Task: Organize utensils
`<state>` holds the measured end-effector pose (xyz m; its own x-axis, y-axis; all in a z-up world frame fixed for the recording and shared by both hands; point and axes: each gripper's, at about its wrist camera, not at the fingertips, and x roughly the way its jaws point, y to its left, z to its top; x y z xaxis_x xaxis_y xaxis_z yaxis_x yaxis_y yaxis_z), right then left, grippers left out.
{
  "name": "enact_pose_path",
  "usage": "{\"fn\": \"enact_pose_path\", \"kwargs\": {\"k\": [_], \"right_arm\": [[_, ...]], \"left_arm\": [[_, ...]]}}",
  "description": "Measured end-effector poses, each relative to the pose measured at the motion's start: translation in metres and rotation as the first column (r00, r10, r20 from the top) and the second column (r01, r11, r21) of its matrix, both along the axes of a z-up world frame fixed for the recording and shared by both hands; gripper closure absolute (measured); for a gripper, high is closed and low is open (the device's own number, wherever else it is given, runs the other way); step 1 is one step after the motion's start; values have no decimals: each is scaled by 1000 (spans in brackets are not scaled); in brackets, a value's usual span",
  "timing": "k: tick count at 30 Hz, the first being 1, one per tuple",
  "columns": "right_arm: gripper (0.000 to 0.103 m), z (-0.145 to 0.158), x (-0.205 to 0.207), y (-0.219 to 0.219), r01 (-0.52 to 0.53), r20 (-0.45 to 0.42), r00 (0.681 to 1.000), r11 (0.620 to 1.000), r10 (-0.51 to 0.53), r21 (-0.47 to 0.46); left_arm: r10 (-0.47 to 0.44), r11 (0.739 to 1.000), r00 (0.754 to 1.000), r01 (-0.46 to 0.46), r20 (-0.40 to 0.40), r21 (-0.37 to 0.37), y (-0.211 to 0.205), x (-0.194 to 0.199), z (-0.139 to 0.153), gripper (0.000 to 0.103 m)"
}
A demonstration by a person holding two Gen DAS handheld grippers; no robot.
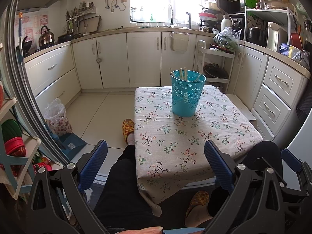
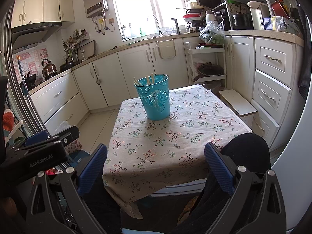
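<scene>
We hold both grippers low at the near edge of a small table (image 1: 195,136) covered with a floral cloth, with kitchen cabinets (image 1: 144,58) far ahead of us. Our left gripper (image 1: 156,161) has its blue fingers (image 1: 93,163) spread wide, with nothing between them and nothing touching them. Our right gripper (image 2: 156,163) is spread just as wide and is likewise empty, its fingers (image 2: 218,167) apart from the cloth. Well ahead of both grippers, on the far half of the table, stands a turquoise basket (image 1: 187,95), upright, its wall pierced with a flower pattern. Several pale chopsticks (image 1: 183,74) lean inside it, their tips rising just above the rim. From the right gripper the basket sits ahead and a little left.
</scene>
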<state>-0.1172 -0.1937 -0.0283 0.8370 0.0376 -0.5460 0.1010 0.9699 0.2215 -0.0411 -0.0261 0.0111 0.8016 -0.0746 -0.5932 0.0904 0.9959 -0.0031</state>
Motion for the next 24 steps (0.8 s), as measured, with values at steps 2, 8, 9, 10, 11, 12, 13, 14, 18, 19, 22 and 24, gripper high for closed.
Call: {"fn": "enact_pose_path", "kwargs": {"k": [2, 8, 9, 10, 11, 12, 13, 14, 18, 19, 22, 24], "right_arm": [[7, 0, 0, 0, 0, 0, 1000, 1000, 0, 0], [8, -1, -1, 0, -10, -1, 1000, 1000, 9, -2], [7, -1, -1, 0, -12, -1, 1000, 1000, 12, -3], [7, -1, 0, 0, -14, 0, 1000, 1000, 14, -4], [7, -1, 0, 0, -14, 1, 1000, 1000, 14, -2], [8, -1, -1, -1, -14, 2, 1000, 1000, 14, -1], [7, -1, 0, -2, -15, 2, 1000, 1000, 15, 1], [7, -2, 0, -2, -15, 1, 1000, 1000, 15, 2], [7, -1, 1, -7, -16, 3, 1000, 1000, 16, 3], [7, -1, 0, -6, -15, 5, 1000, 1000, 15, 4], [8, -1, 0, -12, -14, 7, 1000, 1000, 14, 9], [8, 0, 0, -13, -15, 9, 1000, 1000, 15, 10]], "left_arm": [[0, 1000, 1000, 0, -1, 1, 0, 0, -1, 8], [-20, 1000, 999, 19, -39, -25, 3, 8, -6, 8], [-20, 999, 999, 18, -48, -40, 6, 10, -9, 8], [-16, 999, 999, 14, -52, -40, 7, 11, -11, 8], [-9, 1000, 999, 7, -45, -27, 7, 10, -11, 8], [-2, 1000, 1000, 1, -24, -9, 7, 8, -10, 8], [5, 1000, 1000, -5, -6, 6, 6, 6, -9, 8], [7, 1000, 1000, -7, 8, 20, 4, 5, -8, 8], [-19, 1000, 1000, 19, -9, 19, -1, 5, -9, 8], [-20, 1000, 1000, 20, -21, 12, 0, 7, -10, 8], [-8, 1000, 1000, 8, -30, -11, 4, 7, -11, 8], [-5, 1000, 1000, 4, -27, -19, 5, 6, -11, 8]]}}
